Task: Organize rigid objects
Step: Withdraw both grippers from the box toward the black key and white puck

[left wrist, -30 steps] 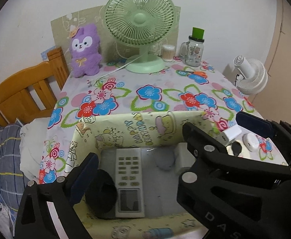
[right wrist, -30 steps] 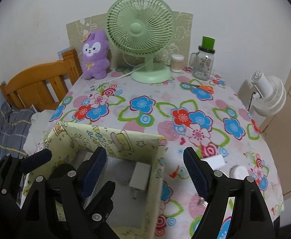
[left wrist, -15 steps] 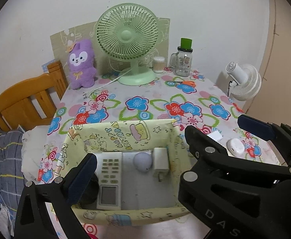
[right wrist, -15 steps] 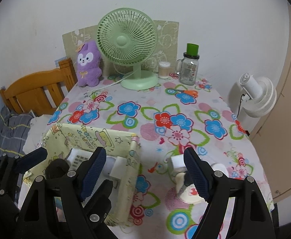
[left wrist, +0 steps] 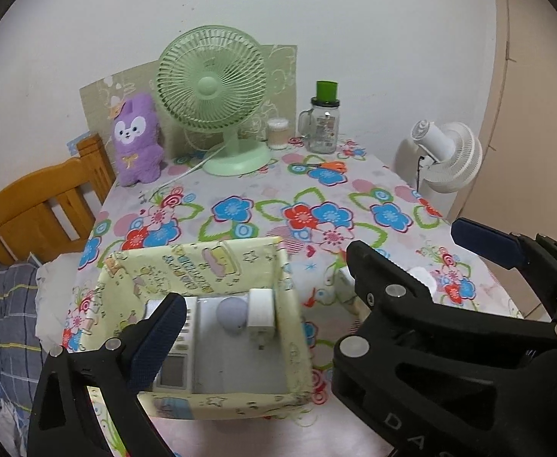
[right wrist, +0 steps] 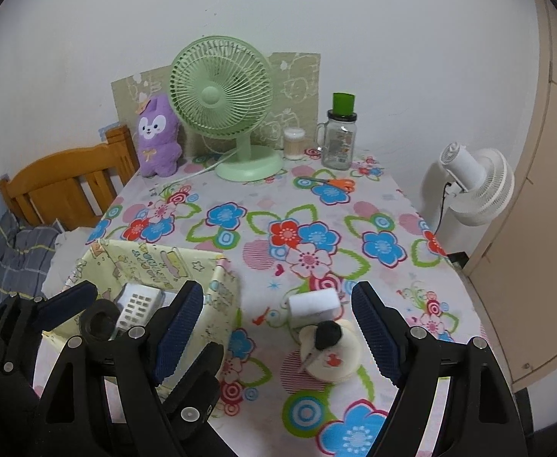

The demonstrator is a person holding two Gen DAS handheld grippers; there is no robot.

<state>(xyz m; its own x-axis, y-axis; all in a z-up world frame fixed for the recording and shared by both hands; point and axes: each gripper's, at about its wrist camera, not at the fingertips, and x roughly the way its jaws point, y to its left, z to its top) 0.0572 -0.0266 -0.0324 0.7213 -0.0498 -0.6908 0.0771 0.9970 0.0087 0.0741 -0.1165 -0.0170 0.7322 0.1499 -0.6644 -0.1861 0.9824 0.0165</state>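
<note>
A yellow cartoon-print box sits at the table's near left. In it lie a white remote, a grey round object, a white plug adapter and a black tape roll. On the cloth to the right of the box lie a white block and a cream round case with a black-handled item on it. My left gripper is open above the box. My right gripper is open and empty, just in front of the white block and the case.
A green desk fan, a purple plush, a cotton-swab jar, a glass mug with green lid and orange scissors stand at the table's back. A wooden chair is left, a white fan right.
Both grippers have drawn back and up from the box. The right gripper has shifted right, so the white block and cream case now lie between its fingers' line of view.
</note>
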